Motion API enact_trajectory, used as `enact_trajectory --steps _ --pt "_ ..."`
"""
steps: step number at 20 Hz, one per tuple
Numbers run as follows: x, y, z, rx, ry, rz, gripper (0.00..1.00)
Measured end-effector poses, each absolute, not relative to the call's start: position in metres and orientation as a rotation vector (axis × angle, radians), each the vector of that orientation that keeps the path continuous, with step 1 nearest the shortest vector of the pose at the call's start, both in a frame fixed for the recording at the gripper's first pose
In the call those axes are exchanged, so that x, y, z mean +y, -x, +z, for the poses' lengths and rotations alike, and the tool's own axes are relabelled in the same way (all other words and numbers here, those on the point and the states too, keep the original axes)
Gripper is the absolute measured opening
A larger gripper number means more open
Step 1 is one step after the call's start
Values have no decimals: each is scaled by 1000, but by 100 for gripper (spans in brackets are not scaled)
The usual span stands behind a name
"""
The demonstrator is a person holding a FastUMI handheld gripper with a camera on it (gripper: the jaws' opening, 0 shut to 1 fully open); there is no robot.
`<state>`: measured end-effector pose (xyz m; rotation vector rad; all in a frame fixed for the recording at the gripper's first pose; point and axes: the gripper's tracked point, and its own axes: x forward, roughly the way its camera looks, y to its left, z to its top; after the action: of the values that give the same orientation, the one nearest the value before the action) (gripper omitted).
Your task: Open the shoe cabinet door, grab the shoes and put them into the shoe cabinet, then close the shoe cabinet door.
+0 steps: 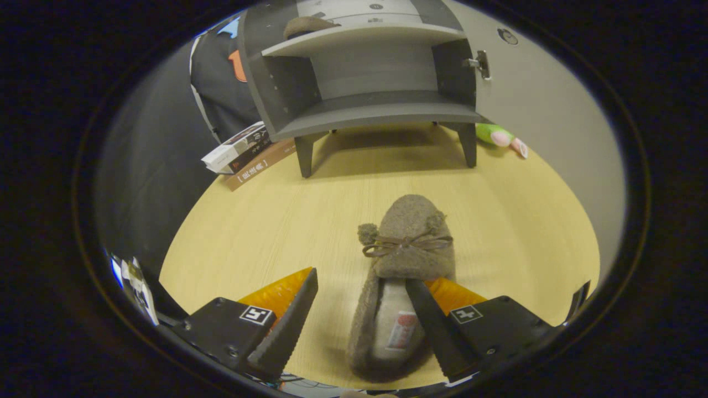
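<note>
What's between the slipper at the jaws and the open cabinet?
Bare wooden tabletop in the gripper view; nothing lies between the slipper and the cabinet. The gripper is open.

No wording can be made out with certainty. A square black-and-white coded marker (255, 315) is carried on the left finger mount of the gripper (360, 279), and a second marker (463, 314) on the right one. The fingers are held apart, with the heel end of the slipper (409, 232) between them. A small red-and-white label (402, 330) is seen on the slipper's insole, its print too blurred to be read. Pale bracketed characters are printed along the spine of a brown book (260, 166) beside the cabinet leg (304, 157); they are too small to be deciphered.
</note>
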<state>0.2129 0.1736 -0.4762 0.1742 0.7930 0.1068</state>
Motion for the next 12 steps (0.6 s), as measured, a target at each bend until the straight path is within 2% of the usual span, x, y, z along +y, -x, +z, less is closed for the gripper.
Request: enact_trajectory --steps 2,3,5,9,11,12 --pt "169 -227 -481 794 -163 98 99" --pt "165 -233 -483 796 -168 86 94" --pt "159 -239 -488 810 -185 73 77" --pt "163 -233 -488 824 -176 131 16" --pt "170 -228 -479 823 -177 166 8" --pt "171 -226 -470 809 -173 177 7"
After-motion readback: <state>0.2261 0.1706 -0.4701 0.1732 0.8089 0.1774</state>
